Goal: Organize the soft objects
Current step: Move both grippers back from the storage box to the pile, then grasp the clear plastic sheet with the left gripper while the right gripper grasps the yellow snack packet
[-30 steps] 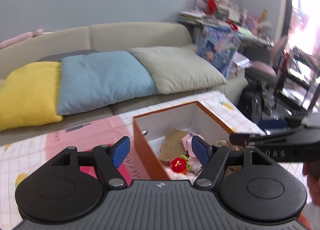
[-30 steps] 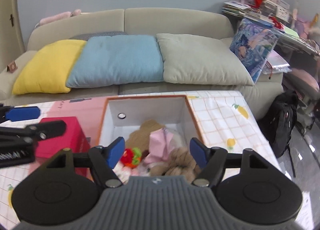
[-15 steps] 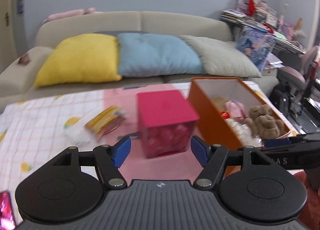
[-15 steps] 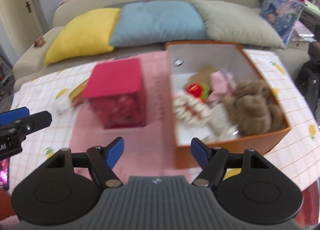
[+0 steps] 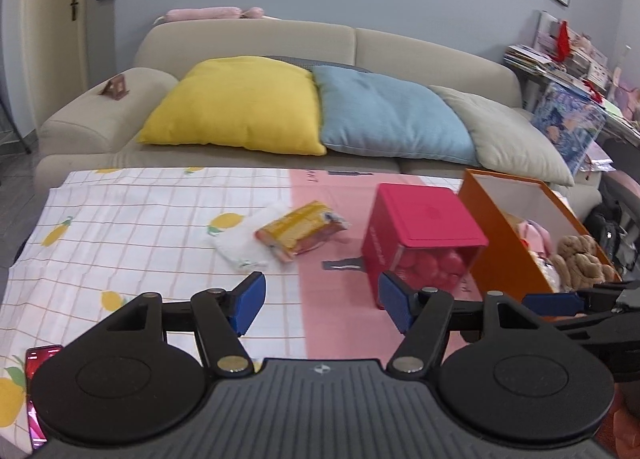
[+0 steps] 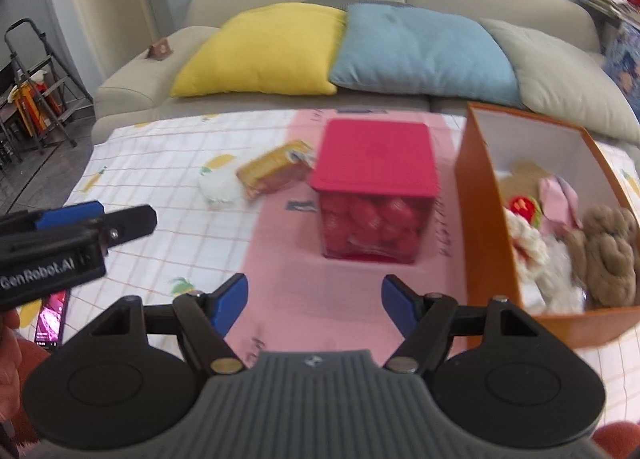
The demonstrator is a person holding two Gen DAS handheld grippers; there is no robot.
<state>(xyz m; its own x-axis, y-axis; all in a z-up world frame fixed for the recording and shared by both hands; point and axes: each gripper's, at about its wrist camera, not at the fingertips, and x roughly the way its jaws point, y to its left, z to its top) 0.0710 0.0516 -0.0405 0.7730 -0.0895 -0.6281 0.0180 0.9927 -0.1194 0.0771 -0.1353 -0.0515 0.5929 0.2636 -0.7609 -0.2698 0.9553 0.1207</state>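
The orange box [image 6: 476, 195] sits at the right edge of the tabletop [image 5: 120, 227], which has a cloth with lemons on it. Some soft things are already in the box: a brown teddy [image 6: 610, 255], a fluffy white toy [image 6: 528, 243], a pink cloth [image 6: 558, 195] and a small red and green toy [image 6: 522, 205]. So that part of the job looks done.

Two things still lie out on the tabletop, near the middle and a bit toward the far edge. One is a soft white bundle [image 5: 244, 247]. The other is a yellow and red packet [image 5: 300, 231], and it rests partly on the white bundle. I think these are what is left to put away, but I cannot tell how soft the packet is.

A red box with a red lid [image 5: 420, 231] stands between those two things and the orange box. It has clear sides and red round things inside. It is closed.

The left gripper [image 5: 322, 303] holds nothing, and its jaws are closing a little with only air between them. It points at the tabletop near the white bundle. The right gripper [image 6: 314, 305] is wide and empty too, and it points at the red box. Neither one touches anything yet
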